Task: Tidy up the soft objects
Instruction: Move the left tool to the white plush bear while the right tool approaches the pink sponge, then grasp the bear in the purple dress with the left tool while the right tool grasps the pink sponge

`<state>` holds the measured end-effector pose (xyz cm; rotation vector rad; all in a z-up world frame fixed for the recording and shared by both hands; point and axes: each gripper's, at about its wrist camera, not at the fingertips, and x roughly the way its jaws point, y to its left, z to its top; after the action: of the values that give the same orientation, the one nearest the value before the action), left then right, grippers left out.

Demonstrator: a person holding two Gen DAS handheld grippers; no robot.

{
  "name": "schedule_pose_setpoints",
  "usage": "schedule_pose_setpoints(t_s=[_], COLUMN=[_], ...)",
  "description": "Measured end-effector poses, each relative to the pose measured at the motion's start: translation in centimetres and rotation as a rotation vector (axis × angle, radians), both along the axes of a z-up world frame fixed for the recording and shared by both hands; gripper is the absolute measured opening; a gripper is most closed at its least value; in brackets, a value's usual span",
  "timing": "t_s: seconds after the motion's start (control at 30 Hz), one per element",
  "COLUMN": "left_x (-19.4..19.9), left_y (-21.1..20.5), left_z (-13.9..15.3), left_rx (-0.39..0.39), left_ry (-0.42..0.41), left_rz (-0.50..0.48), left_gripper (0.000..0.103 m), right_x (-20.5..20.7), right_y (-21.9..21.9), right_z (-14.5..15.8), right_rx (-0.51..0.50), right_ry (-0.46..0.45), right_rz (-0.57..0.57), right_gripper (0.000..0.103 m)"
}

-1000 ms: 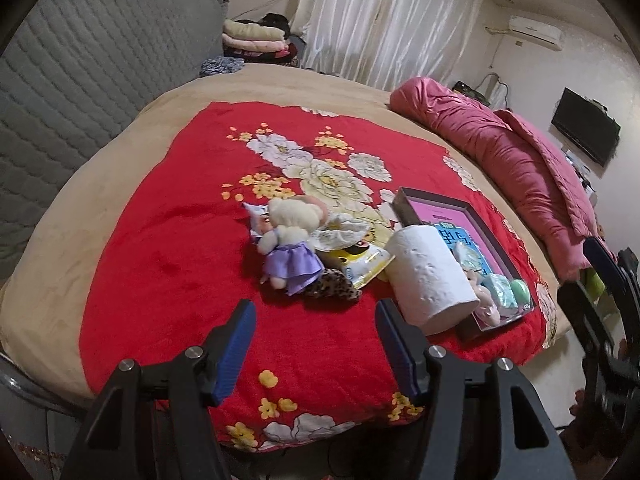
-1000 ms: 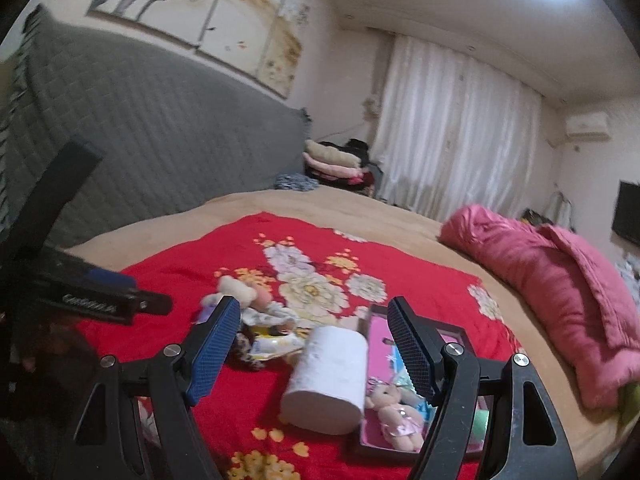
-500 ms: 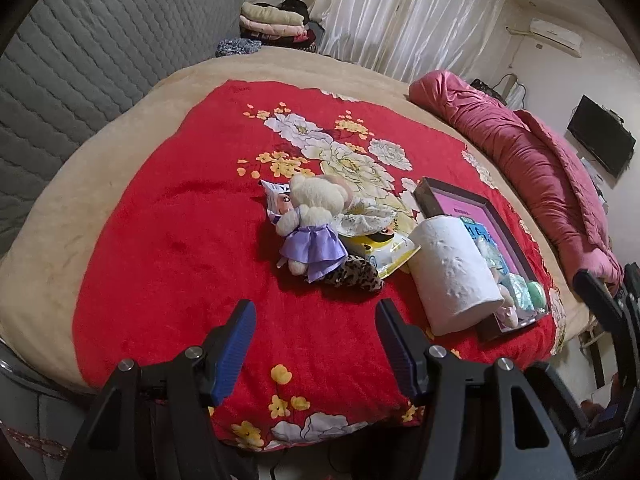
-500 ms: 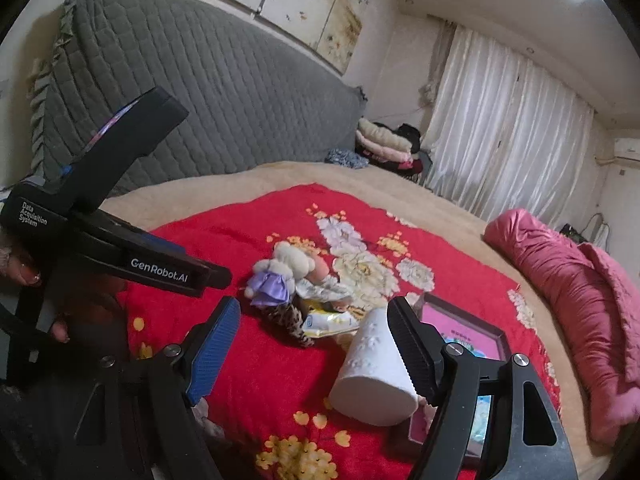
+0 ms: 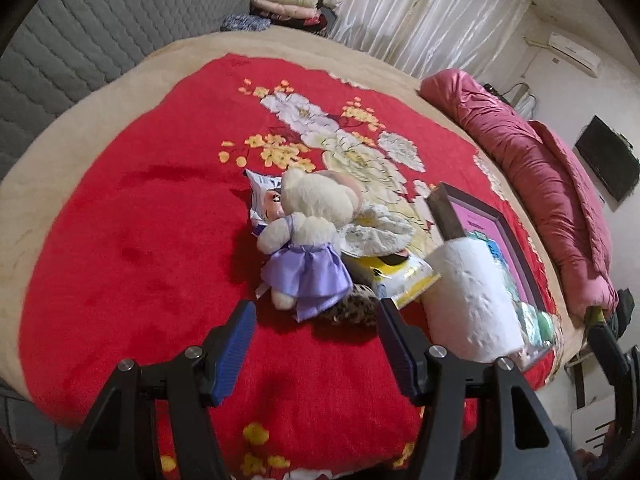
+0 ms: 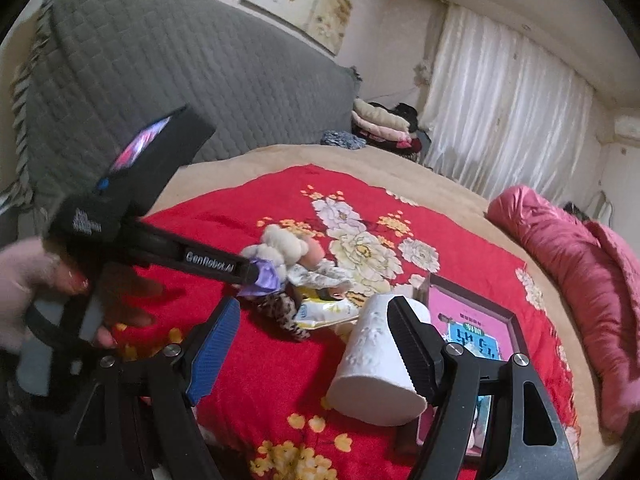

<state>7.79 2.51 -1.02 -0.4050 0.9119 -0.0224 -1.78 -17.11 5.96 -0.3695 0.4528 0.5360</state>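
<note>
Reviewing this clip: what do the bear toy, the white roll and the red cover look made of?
Bear toy: cream plush with a shiny satin-like purple dress. White roll: embossed paper tissue, matte and dimpled, probably. Red cover: fleece-like fabric, judging by its soft nap and printed flowers.

A blanket [image 5: 120, 240] covers the middle of the bed [image 5: 80, 120]. On it a stuffed toy [image 5: 308, 236] lies on top of some packets [image 5: 400, 276], with a paper roll [image 5: 468, 296] just right of them. The roll leans against a tray [image 5: 516, 240] near the bed's right edge. A folded quilt [image 5: 560, 184] lies along that edge, and stacked clothes [image 5: 280, 0] sit beyond the far edge.
</note>
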Motion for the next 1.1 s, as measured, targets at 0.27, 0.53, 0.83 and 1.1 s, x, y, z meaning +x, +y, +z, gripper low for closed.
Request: schedule_pose_setpoints(t_s=[0.27, 0.53, 0.83, 1.1], left_x=[3.6, 6.0, 6.6, 6.7], left_y=[0.4, 0.4, 1.5, 1.6], left_z=[-1.4, -3.1, -4.7, -5.3], left_rx=[-0.019, -0.018, -0.056, -0.081], left_ry=[0.016, 0.041, 0.068, 0.067], left_rz=[0.018, 0.025, 0.035, 0.018], left_gripper=[0.062, 0.065, 0.065, 0.065], right_x=[6.2, 13.7, 22.6, 25.1], right_y=[-0.9, 2.2, 7.2, 9.9], right_z=[1.2, 2.0, -2.7, -4.7], right_rx=[0.062, 0.113, 0.029, 0.033], right_ry=[0.088, 0.268, 0.497, 0.556], right_rz=[-0.086, -0.069, -0.073, -0.092], right_gripper=[0.077, 0.077, 0.077, 0.077])
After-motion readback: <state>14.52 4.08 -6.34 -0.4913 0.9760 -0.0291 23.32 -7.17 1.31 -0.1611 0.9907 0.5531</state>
